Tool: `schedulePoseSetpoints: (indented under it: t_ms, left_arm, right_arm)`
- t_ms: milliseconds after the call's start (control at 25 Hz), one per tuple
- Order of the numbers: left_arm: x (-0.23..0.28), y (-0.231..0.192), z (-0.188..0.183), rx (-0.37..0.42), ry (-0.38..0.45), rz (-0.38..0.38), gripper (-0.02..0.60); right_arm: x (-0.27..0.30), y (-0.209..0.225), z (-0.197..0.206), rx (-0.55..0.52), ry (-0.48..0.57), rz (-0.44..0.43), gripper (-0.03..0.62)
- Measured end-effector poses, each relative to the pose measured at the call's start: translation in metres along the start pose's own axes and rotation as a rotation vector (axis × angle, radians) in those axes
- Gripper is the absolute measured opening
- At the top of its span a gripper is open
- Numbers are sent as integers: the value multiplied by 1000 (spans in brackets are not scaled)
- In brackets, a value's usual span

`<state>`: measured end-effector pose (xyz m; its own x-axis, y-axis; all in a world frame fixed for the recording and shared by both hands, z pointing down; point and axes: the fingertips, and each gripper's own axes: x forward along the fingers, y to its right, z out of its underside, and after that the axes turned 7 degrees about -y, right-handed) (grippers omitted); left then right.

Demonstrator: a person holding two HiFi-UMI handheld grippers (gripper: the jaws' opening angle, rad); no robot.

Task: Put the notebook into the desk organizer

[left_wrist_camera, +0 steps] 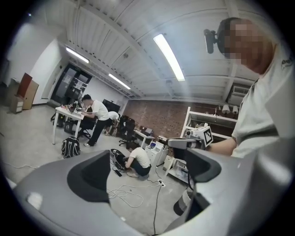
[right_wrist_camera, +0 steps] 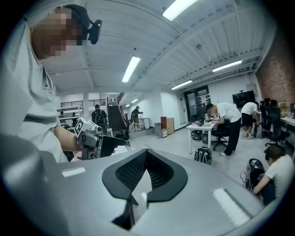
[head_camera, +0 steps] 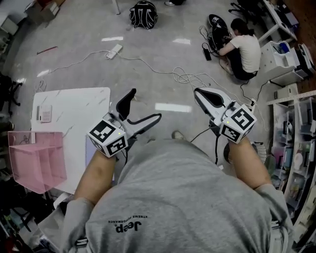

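Note:
A pink desk organizer (head_camera: 37,160) stands at the left edge of a white table (head_camera: 74,106). The spiral edge of a notebook (head_camera: 88,157) peeks out on the table beside my left forearm; the rest is hidden. My left gripper (head_camera: 146,104) is held in the air right of the table, off the notebook, open and empty; floor shows between its pads (left_wrist_camera: 147,175). Further right, over the floor, my right gripper (head_camera: 197,91) is shut with nothing in it, its dark pads meeting in the right gripper view (right_wrist_camera: 143,177).
A small pinkish item (head_camera: 44,112) lies on the table's far left. A person (head_camera: 244,49) sits on the floor at the far right among cables. A black backpack (head_camera: 143,14) and a power strip (head_camera: 114,50) lie further out. Shelves (head_camera: 296,138) stand at the right.

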<state>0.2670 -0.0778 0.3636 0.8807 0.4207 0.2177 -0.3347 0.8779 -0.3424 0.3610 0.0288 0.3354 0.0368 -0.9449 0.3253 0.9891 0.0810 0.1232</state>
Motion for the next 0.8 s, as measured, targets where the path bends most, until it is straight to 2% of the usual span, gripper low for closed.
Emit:
schedulePoseSetpoints:
  t_ms: [240, 400, 600, 800]
  left_arm:
    - [18, 0, 2, -50, 31, -183, 546]
    - [-1, -11, 20, -104, 20, -336, 546]
    - [-78, -32, 73, -161, -97, -518, 546]
    - [-193, -63, 146, -254, -282, -663, 546]
  right_arm:
    - [12, 25, -3, -74, -24, -213, 2]
    - [35, 24, -2, -123, -44, -360, 2]
    - [76, -7, 4, -156, -75, -490, 2]
    - [118, -63, 5, -191, -103, -579, 2]
